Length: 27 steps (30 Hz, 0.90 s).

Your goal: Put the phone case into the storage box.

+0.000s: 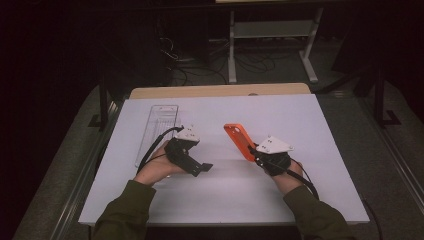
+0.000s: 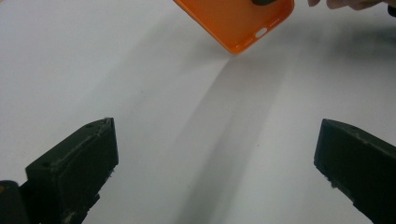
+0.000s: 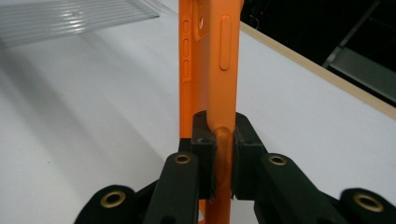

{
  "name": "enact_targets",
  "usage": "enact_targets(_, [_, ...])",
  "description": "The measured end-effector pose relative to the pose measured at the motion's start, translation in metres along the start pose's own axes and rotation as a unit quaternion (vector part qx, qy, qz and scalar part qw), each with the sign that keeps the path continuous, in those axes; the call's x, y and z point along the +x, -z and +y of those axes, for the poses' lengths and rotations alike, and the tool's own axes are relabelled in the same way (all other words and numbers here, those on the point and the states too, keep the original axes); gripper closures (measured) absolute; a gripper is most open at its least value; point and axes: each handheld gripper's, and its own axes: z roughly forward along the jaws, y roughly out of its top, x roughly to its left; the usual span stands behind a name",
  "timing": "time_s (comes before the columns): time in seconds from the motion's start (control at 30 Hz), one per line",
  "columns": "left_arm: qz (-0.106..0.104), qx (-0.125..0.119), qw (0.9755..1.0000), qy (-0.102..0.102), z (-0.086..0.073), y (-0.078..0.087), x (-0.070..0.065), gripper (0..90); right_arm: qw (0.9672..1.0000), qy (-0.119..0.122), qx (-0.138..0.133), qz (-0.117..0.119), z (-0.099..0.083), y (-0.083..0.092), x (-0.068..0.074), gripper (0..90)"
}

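Observation:
An orange phone case (image 1: pixel 239 140) is held off the white table, tilted on edge, with my right gripper (image 1: pixel 256 152) shut on its near end. In the right gripper view the two black jaws pinch the orange phone case (image 3: pixel 210 70) edge-on, and my right gripper (image 3: pixel 223 142) squeezes its rim. My left gripper (image 1: pixel 204 167) rests low over the table, left of the case, jaws wide open and empty. In the left gripper view my left gripper (image 2: pixel 215 140) frames bare table, with the orange phone case (image 2: pixel 236 21) farther off at the top.
A clear plastic tray (image 1: pixel 157 132) lies at the left of the white table (image 1: pixel 300 120); its ribbed wall (image 3: pixel 70 18) shows in the right gripper view. A wooden edge (image 1: pixel 220 90) runs along the far side. Cables and a metal stand sit on the floor beyond.

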Motion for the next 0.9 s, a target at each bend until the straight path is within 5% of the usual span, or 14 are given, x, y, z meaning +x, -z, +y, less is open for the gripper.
enact_targets(0.33, [0.005,0.004,1.0000,-0.005,0.000,0.000,0.002,0.0,0.9983,-0.054,-0.006,0.021,-0.002,-0.001,-0.005,80.3])
enact_targets(0.53, [0.005,-0.002,1.0000,-0.001,0.000,-0.001,0.002,0.0,0.9945,-0.099,-0.010,0.033,-0.004,-0.001,-0.008,80.3])
enact_targets(0.9, [0.005,-0.007,0.9999,0.011,-0.001,-0.003,0.003,0.0,0.9949,-0.096,-0.017,0.026,-0.005,-0.001,-0.009,80.2])
